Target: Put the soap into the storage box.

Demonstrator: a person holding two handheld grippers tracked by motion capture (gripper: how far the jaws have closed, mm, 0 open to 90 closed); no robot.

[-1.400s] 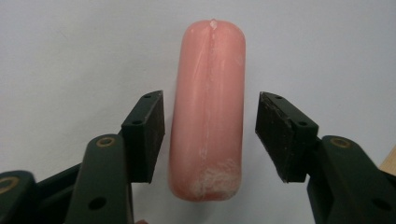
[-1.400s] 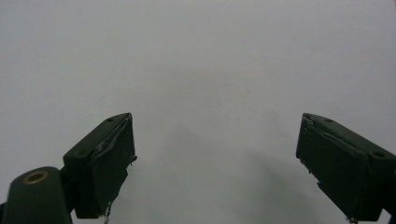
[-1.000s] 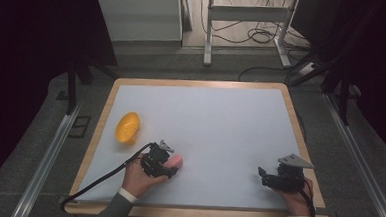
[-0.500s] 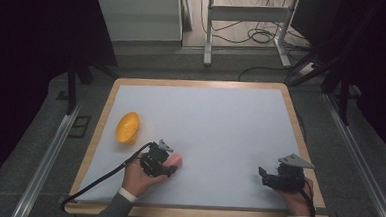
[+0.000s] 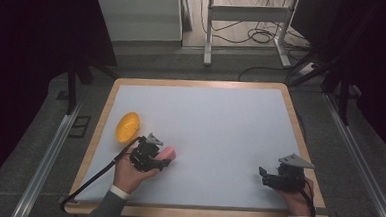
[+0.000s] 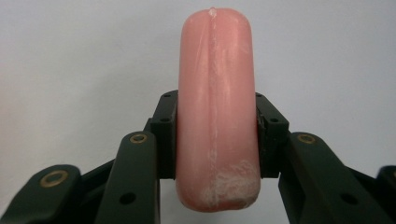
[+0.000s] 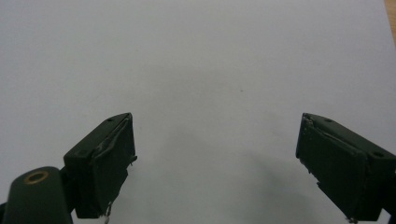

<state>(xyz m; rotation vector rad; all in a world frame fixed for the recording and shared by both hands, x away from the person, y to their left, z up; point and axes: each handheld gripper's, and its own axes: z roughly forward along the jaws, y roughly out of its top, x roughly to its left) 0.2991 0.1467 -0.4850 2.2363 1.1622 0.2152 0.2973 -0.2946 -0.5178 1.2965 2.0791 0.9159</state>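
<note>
Left hand-held gripper (image 5: 159, 159) has shifted slightly toward the yellow bowl (image 5: 127, 126) since a second ago, its jaws having just closed on the pink sausage-shaped object (image 6: 215, 112), which both pads now clamp at its sides near the tabletop's (image 5: 220, 120) front left. Right hand-held gripper (image 7: 215, 163) rests unmoved at the front right, jaws spread wide, holding nothing. Whether the bowl holds anything cannot be told.

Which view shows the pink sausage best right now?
The left gripper view: the pink sausage sits large and sharp, clamped between the left tongs. The high view shows it small, partly hidden by the tongs.
</note>
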